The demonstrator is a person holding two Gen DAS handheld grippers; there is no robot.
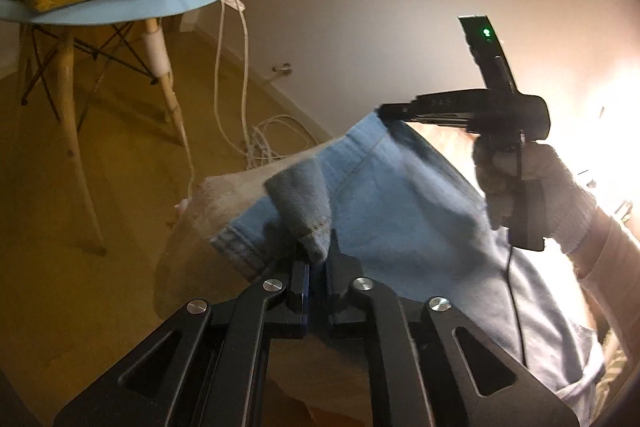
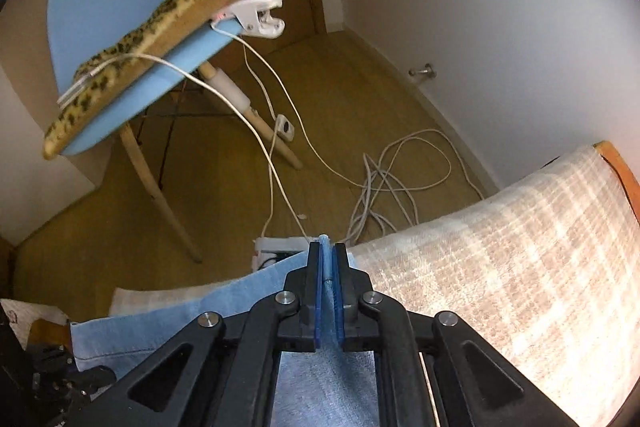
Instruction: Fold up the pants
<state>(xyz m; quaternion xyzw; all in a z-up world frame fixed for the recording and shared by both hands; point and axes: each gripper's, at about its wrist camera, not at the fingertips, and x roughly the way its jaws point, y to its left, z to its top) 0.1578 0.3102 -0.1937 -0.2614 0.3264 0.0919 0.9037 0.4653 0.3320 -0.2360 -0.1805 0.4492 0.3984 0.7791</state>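
- Wooden floor [image 2: 208,187] fills most of both views, running to a plain pale wall [image 2: 480,7]; the stretch of floor between the chair and the cloth-covered surface is open apart from cables
- Nearest the cameras, a surface draped with a pale checked cloth [image 2: 500,259], coarse and woven-looking, ends in a rounded edge towards the floor; an orange rim shows at its far right corner
- Light blue denim pants [image 1: 400,211] lie across this cloth, lifted at two points, with a stitched hem and a seam visible
- The left gripper [image 1: 318,259], black with blue pads, is pinched shut on a bunched grey-blue fold of the pants near the hem
- The right gripper [image 2: 329,259] is clamped on a thin edge of the denim, which stands up between its blue pads; in the left wrist view it holds a raised corner of the pants
- A gloved hand [image 1: 532,195] in pale knit grips the right gripper's handle, with a black lead hanging below it
- A blue chair [image 2: 100,39] with splayed wooden legs stands on the floor beyond the cloth's edge, carrying a fuzzy leopard-print cushion [image 2: 152,39]
- A white clip lamp [image 2: 260,11] is clamped to the chair seat's edge
- Loose white cables [image 2: 392,179] trail from the chair and coil on the floor close to the surface's edge, beside a white power strip [image 2: 276,247]
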